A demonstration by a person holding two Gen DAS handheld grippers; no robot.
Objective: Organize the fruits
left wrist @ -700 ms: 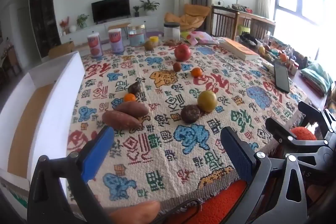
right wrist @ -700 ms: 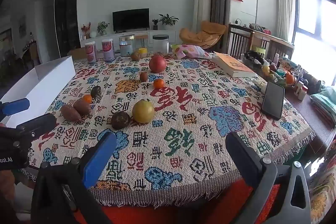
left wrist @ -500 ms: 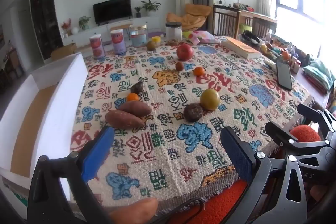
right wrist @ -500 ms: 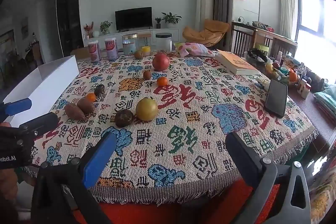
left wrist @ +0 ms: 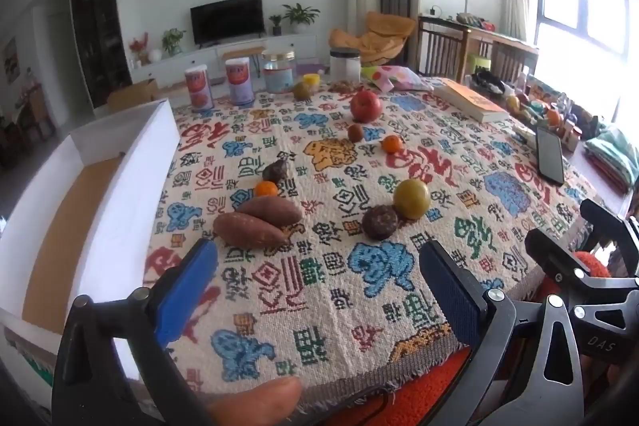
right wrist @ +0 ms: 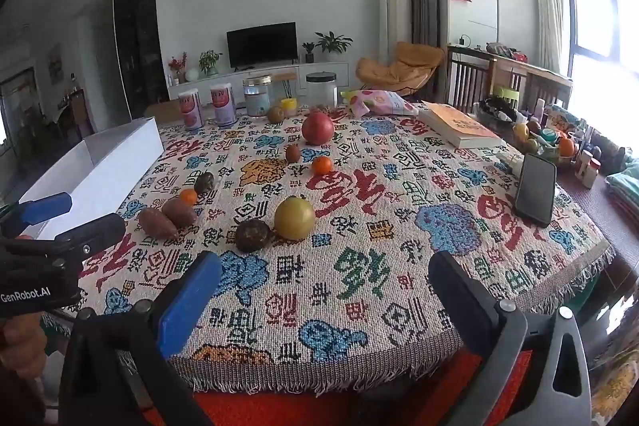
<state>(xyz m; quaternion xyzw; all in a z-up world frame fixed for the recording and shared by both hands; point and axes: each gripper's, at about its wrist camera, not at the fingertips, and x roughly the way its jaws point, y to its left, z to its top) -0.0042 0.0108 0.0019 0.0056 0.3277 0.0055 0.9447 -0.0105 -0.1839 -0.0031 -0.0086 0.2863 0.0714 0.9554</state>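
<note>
Fruit lies scattered on a patterned tablecloth (left wrist: 327, 290): two sweet potatoes (left wrist: 255, 222), a yellow-green round fruit (left wrist: 411, 198), a dark brown fruit (left wrist: 379, 222), two small oranges (left wrist: 266, 189), a red apple (left wrist: 365, 105). A white open box (left wrist: 80, 194) stands at the table's left. My left gripper (left wrist: 315, 282) hangs open over the near edge, nothing between its blue pads. My right gripper (right wrist: 323, 290) is open too, empty, near the front edge; the yellow-green fruit (right wrist: 294, 218) and dark fruit (right wrist: 252, 235) lie beyond it.
Two cans (left wrist: 198, 91), jars (left wrist: 277, 70) and a snack bag (right wrist: 379, 101) stand at the far edge. A book (right wrist: 459, 128), a phone (right wrist: 535, 188) and small clutter occupy the right side. The left gripper's body (right wrist: 44, 258) shows at left in the right wrist view.
Both grippers have tilted up slightly and edged toward the table; the fruit sits a little lower in both views. Both stay open and empty.
</note>
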